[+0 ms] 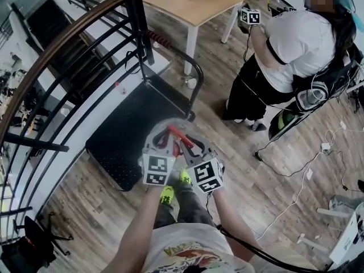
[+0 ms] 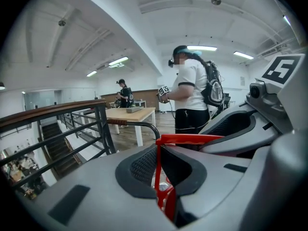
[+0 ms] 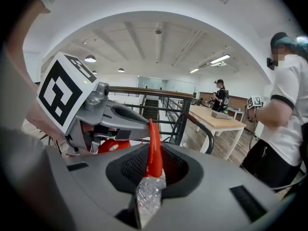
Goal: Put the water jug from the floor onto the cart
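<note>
You are pinching the red handle [image 1: 177, 134] of the jug [image 1: 170, 124] with the left tongs [image 1: 166, 143] and right tongs [image 1: 191, 151] side by side, so the jug is hanging below them. It is hovering at the near right edge of the cart [image 1: 122, 138], which is lying to its far left, nearer your left tongs.

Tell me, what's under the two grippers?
The water jug hangs there by its red handle, clamped in the left gripper and the right gripper. They cover most of it, so its bottom is hidden.

One jug [image 1: 161, 128], one cart [image 1: 122, 138], one table [image 1: 190, 1], two tools [image 1: 166, 142] [image 1: 191, 150]
</note>
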The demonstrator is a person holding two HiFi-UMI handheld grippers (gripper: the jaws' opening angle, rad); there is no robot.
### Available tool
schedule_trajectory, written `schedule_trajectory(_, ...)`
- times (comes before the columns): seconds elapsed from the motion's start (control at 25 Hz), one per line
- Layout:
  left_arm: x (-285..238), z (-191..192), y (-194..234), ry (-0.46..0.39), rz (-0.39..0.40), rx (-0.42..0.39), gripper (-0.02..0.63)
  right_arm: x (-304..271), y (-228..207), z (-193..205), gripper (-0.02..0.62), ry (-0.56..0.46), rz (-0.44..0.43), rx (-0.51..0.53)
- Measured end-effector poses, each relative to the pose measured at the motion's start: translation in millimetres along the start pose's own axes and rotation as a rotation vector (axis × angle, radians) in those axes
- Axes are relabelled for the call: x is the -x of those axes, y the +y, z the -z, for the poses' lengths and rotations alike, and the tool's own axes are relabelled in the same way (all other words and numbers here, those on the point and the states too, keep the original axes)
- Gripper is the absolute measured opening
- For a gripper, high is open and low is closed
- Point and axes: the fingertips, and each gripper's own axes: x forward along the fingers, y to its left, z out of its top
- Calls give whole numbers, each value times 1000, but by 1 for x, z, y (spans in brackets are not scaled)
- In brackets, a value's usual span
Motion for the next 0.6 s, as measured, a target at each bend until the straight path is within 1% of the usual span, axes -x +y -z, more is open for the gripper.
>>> schedule_trajectory(0.32, -19, -3, 34, 10, -125, 56, 28, -36, -16, -15, 72, -28, -120, 54)
schedule_trajectory(0.48, -21, 1, 56, 14, -170, 76, 28, -56, -10, -23, 72, -33, -168, 77)
schedule_trajectory(0.6, -26, 13, 77, 18, -192, 83, 28, -81, -3, -23, 72, -29, -193, 85)
